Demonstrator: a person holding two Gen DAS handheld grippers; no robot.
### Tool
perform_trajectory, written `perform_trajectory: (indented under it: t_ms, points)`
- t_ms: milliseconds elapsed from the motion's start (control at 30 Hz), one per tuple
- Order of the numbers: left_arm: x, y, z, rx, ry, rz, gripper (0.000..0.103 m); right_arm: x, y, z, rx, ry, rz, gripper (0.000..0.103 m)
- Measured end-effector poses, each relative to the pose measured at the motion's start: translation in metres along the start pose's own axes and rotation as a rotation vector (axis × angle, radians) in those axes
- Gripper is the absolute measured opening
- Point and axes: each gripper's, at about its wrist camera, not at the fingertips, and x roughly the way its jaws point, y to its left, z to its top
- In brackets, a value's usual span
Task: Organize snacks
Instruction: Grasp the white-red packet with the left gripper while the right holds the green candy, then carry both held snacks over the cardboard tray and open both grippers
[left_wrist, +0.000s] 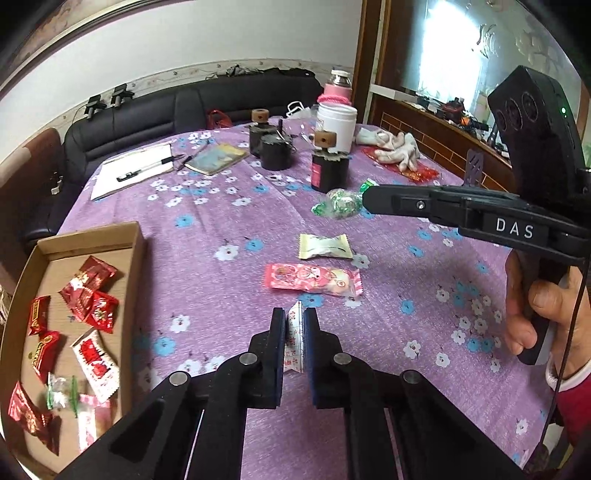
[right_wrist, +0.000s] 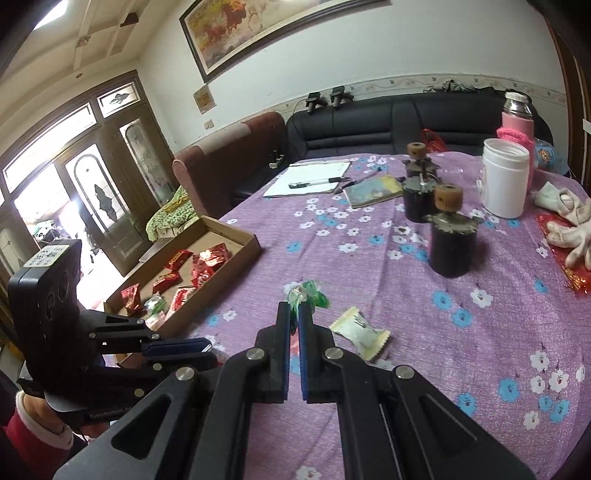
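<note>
The left tool (left_wrist: 294, 321) is clenching a small white wrapper with red print (left_wrist: 295, 332), its two pads pressing on the packet's sides above the purple flowered table (left_wrist: 229, 221). The right tool (right_wrist: 294, 314) is gripping a green-and-clear wrapped candy (right_wrist: 306, 295) at its tips, holding it over the table; in the left wrist view the same candy (left_wrist: 338, 203) is showing at the end of that tool (left_wrist: 369, 201), with a hand (left_wrist: 535, 314) wrapping the handle. A pale green packet (left_wrist: 324, 246) and a pink packet (left_wrist: 312, 279) are lying on the cloth between the two tools. A shallow cardboard box (left_wrist: 92, 236) is sitting at the table's left edge, holding several red packets (left_wrist: 92, 295) and a few others.
</note>
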Motion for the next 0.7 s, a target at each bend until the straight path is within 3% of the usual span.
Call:
perform_trajectory:
  t_ms: [400, 700]
  points:
    - [-0.034, 0.033, -0.006, -0.053, -0.06, 0.053, 0.009, 0.014, 0.04, 0.011, -0.046, -0.003, 0.055, 0.004]
    - [-0.092, 0.094, -0.014, -0.15, -0.142, 0.169, 0.009, 0.05, 0.097, 0.026, -0.088, 0.009, 0.156, 0.004]
